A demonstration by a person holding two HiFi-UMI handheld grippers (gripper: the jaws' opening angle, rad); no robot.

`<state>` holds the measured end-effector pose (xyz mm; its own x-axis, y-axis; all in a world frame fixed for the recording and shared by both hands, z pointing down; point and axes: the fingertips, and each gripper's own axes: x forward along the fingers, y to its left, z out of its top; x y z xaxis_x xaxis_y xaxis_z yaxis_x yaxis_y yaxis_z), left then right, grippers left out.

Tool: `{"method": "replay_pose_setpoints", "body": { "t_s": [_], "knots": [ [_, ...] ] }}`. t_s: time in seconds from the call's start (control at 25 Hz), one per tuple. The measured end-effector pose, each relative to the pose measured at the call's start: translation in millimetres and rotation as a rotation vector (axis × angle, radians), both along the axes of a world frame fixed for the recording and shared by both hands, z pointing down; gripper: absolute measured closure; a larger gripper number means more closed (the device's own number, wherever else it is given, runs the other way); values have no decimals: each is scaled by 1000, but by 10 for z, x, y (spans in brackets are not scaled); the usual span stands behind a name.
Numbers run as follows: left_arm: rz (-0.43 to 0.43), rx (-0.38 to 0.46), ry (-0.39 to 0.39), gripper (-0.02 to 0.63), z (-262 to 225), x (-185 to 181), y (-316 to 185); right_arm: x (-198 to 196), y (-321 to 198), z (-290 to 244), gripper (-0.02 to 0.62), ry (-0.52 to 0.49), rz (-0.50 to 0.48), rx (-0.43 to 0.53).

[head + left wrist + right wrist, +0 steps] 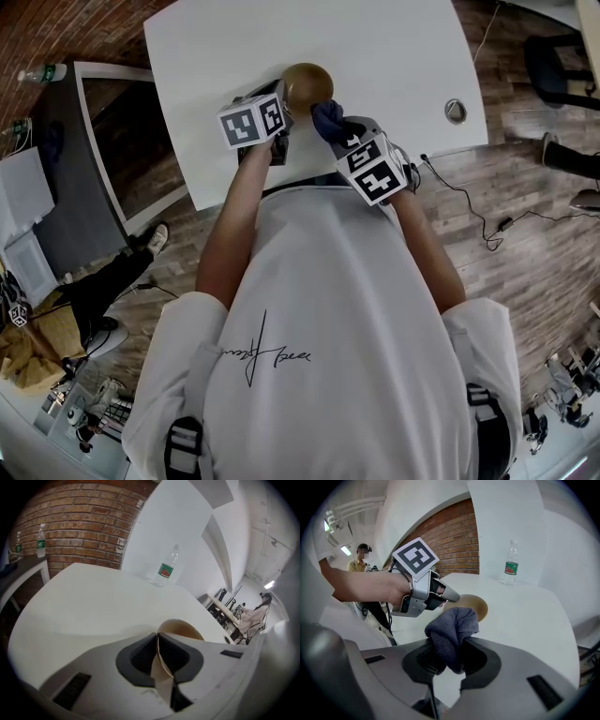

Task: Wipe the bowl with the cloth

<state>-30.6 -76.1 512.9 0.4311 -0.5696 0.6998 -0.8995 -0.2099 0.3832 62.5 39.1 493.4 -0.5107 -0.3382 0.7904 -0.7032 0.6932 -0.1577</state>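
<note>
Head view first: both claws meet over the white table (pixel 394 56), just above mid-frame. The left claw (pixel 286 105) is at the bowl (pixel 307 84), a smooth golden-brown round, and the right claw (pixel 335 129) comes in from lower right with the dark cloth (pixel 327 116) bunched at its tip. The cloth sits just below and right of the bowl, close enough that contact can't be called from here.

Left gripper view: the claw is clenched on the bowl's thin rim, edge-on between the pads. The pale tan inside (pixel 183 629) opens beyond. A plastic bottle (pixel 165 569) stands well back on the table.

Right gripper view: this claw is clamped on the blue-grey knitted cloth, a soft wad bulging up out of the jaws. The bowl lies dead ahead, slightly up and right of the wad, and it looks lifted and tipped so that its hollow seems to face this way. The cloth's top overlaps its near edge. The wiping hand is the right one, and a short push forward should do it.
</note>
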Motion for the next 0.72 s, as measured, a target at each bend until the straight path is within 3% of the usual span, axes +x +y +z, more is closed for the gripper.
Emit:
{"method": "replay_pose_setpoints", "body": {
  "t_s": [0.16,0.44,0.72],
  "knots": [
    [-17,17,-18,571,0,-83,-6,-45,-3,9,522,-19,4,-16],
    [-26,35,-7,569,-93,-121,34,-28,-9,-72,522,17,-51,25],
    [-32,68,22,569,-256,-155,93,-14,6,-177,522,-3,-47,3]
  ]
}}
